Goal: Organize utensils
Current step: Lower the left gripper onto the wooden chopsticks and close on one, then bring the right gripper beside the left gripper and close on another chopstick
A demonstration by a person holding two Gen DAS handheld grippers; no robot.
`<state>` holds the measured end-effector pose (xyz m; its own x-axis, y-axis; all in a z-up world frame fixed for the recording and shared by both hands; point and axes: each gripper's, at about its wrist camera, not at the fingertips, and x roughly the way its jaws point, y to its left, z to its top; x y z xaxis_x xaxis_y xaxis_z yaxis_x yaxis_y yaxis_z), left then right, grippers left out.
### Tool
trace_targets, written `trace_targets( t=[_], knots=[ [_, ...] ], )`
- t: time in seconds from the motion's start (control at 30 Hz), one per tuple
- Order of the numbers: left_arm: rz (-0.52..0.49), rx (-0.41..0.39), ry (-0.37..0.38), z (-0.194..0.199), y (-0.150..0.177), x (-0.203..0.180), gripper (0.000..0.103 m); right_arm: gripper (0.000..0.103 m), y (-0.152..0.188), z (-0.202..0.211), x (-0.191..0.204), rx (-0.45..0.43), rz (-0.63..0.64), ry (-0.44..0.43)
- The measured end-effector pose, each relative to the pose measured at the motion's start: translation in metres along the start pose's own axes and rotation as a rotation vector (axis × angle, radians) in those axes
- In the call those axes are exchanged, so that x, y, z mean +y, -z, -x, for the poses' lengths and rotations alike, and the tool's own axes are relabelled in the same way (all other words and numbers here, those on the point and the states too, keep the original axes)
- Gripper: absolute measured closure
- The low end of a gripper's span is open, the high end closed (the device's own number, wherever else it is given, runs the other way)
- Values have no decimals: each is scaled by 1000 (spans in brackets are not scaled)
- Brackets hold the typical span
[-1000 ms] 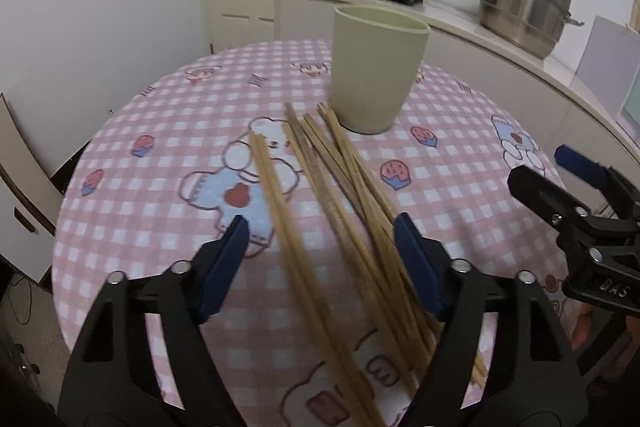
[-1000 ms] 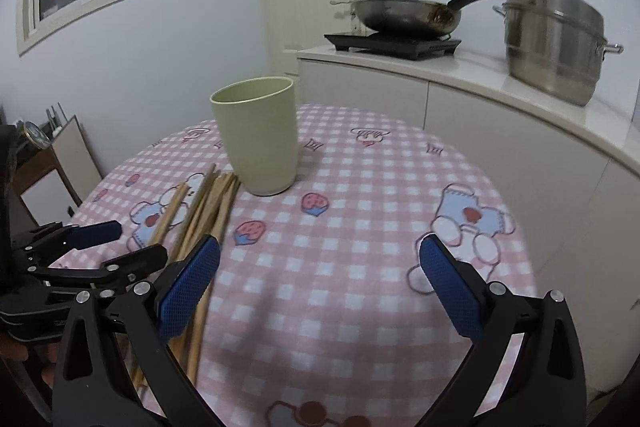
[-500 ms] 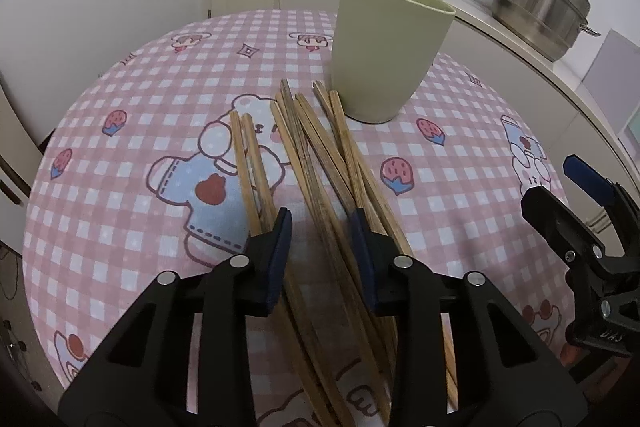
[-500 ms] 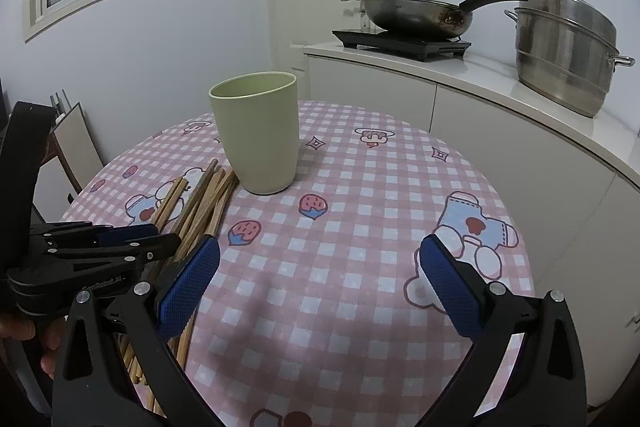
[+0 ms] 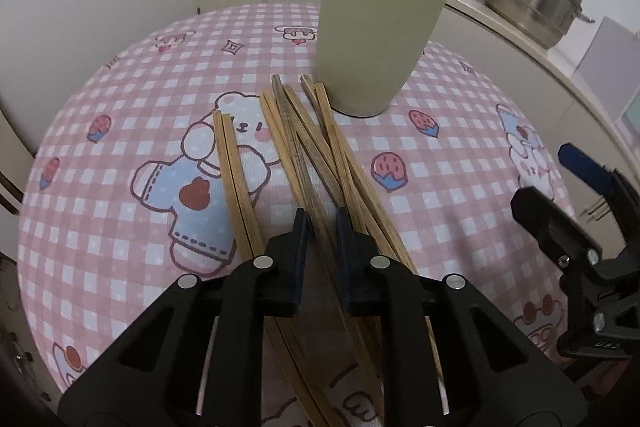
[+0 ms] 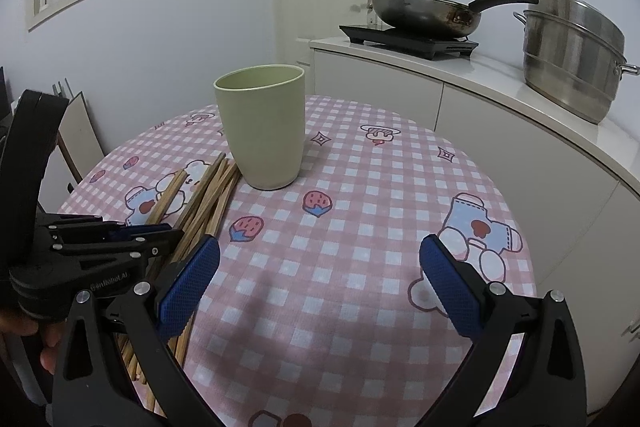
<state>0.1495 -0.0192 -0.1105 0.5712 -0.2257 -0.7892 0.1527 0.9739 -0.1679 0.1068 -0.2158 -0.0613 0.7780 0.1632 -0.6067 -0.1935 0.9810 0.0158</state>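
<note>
Task stage: the very beginning; in my judgement the first pick is only now being made, and nothing is sorted yet.
Cup: the pale green cup (image 5: pixel 376 43) stands upright on the far part of the tabletop (image 5: pixel 120 131), which has a pink checked cloth. From the right wrist view its inside looks empty, as far as I can see into it.
Chopsticks: the wooden chopsticks (image 5: pixel 320 155) all lie flat on the cloth in a loose, crossing bundle. Their far ends are just beside the foot of the cup. One pair (image 5: pixel 234 171) lies a little apart, on the left side of the bundle.
Left gripper: the left gripper (image 5: pixel 322 231) is low over the middle of the bundle. Its jaws are closing, and one dark chopstick (image 5: pixel 304 163) passes between them. The gap is already narrow, but I cannot tell if the pads press the stick yet, and it is not lifted.
Right gripper: the right gripper (image 6: pixel 320 279) hangs over a bare part of the cloth, near the bundle. Its jaws stand wide open and hold nothing.
Done: nothing that the pictures show; no chopstick is in the cup.
Left to do: probably to finish the grip, lift the stick, stand it in the cup, and then do the same with all the others.
</note>
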Motion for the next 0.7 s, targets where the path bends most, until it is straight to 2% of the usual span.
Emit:
trace_targets(
  t=[0.13, 0.3, 0.47, 0.7],
  knots=[
    [36, 58, 66, -3, -9, 12, 88, 7, -4, -5, 2, 19, 14, -13],
    [4, 60, 51, -8, -14, 9, 86, 7, -12, -12, 6, 39, 25, -33],
    [31, 99, 100, -12, -21, 17, 86, 7, -16, -20, 13, 71, 53, -44],
    [7, 132, 104, -17, -33, 19, 86, 7, -21, -30, 23, 108, 84, -55]
  ],
)
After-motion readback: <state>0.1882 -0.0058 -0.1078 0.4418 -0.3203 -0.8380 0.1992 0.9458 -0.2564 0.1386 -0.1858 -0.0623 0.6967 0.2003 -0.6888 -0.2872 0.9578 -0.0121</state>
